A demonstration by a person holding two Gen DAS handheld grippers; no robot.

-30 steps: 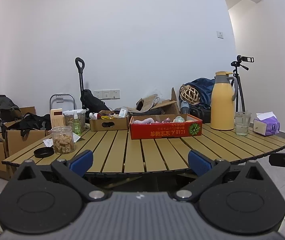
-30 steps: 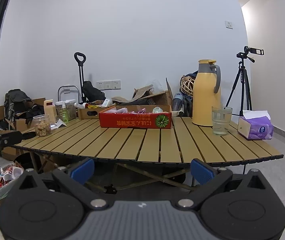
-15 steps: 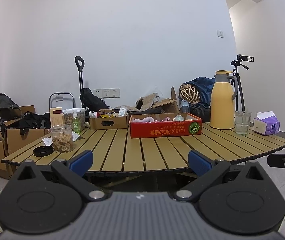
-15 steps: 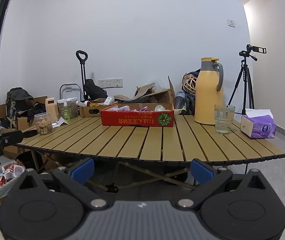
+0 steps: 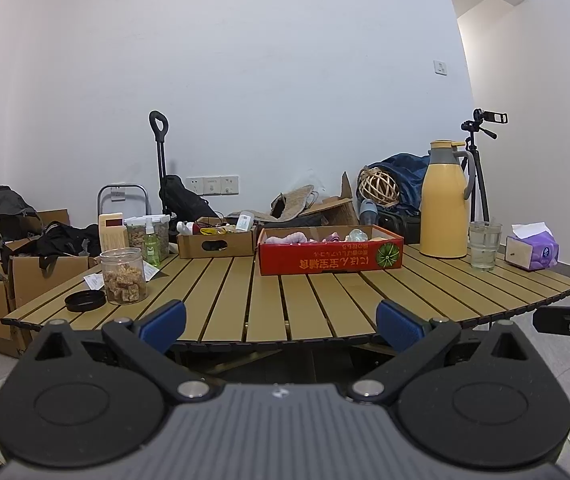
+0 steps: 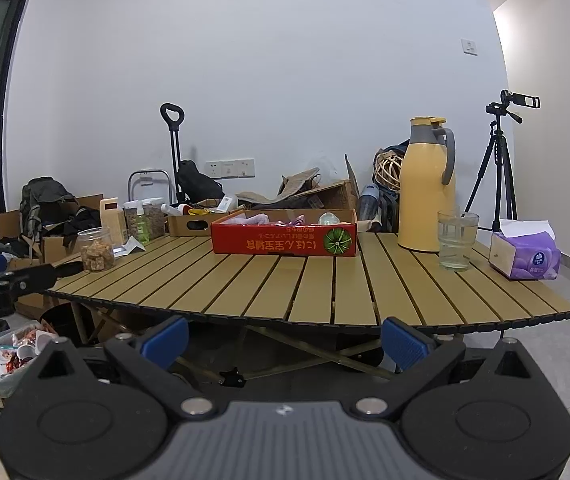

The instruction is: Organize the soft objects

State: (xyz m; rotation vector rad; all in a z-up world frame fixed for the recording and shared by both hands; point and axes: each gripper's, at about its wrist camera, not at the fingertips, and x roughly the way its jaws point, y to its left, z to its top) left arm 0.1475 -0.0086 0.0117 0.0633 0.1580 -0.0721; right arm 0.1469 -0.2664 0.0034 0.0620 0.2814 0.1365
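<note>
Both tools are held short of the slatted desk (image 5: 285,300), level with its near edge. The left tool (image 5: 281,322) is spread wide with nothing between its blue fingertips (image 5: 163,320) — the right tool (image 6: 285,338) likewise. The red box (image 5: 330,250) sits at the centre of each frame, toward the far side of the desk, with pink soft objects (image 5: 285,237) inside it. A yellow jug (image 6: 427,184), a glass (image 6: 455,242) and a tissue pack (image 6: 525,256) stand at centre right.

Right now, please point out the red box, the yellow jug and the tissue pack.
red box (image 6: 281,242): right wrist view, front wall.
yellow jug (image 6: 425,200): right wrist view, body.
tissue pack (image 6: 531,260): right wrist view, purple side.
</note>
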